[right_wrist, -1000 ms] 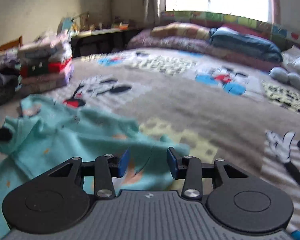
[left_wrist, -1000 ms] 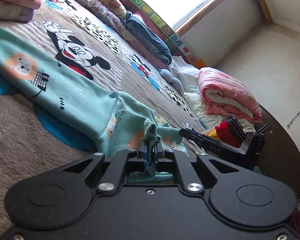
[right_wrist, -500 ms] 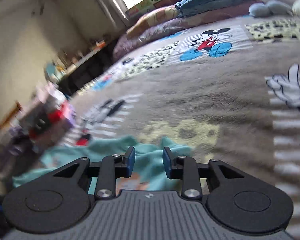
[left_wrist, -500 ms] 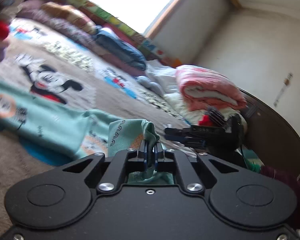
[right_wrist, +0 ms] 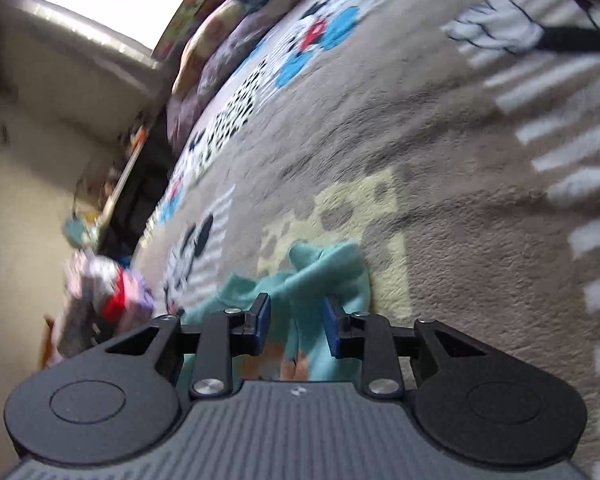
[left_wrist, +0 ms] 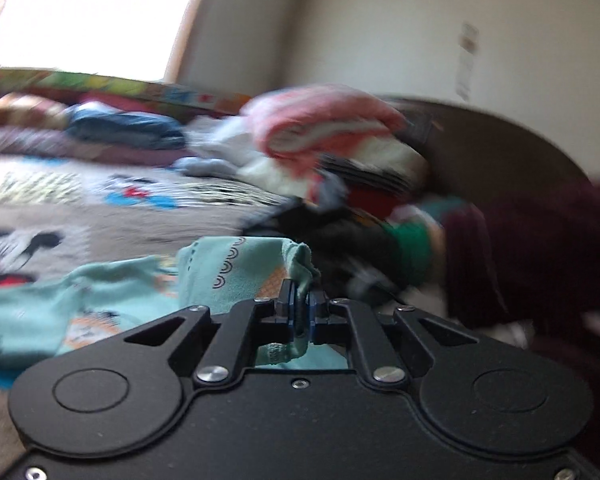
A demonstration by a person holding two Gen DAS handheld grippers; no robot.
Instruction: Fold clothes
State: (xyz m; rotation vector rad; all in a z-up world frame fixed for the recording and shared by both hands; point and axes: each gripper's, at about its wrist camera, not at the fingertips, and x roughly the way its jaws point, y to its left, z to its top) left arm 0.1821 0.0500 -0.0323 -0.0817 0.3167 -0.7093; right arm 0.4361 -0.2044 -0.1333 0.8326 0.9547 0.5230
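motion blur smears the bedding pile (left_wrist: 324, 128), and the dark sleeve (left_wrist: 540, 248) runs off frame.

The garment I'm folding is a mint-green knit piece (left_wrist: 100, 300) with orange patches and small black arc prints. It lies rumpled on the grey cartoon-mouse blanket (right_wrist: 440, 184), not yet folded flat. One bunched edge is lifted off the blanket and pinched up into a small peak, its ribbed hem hanging just below. In the right wrist view another end (right_wrist: 324, 276) rests on the blanket's pale yellow spotted patch, creased into ridges.
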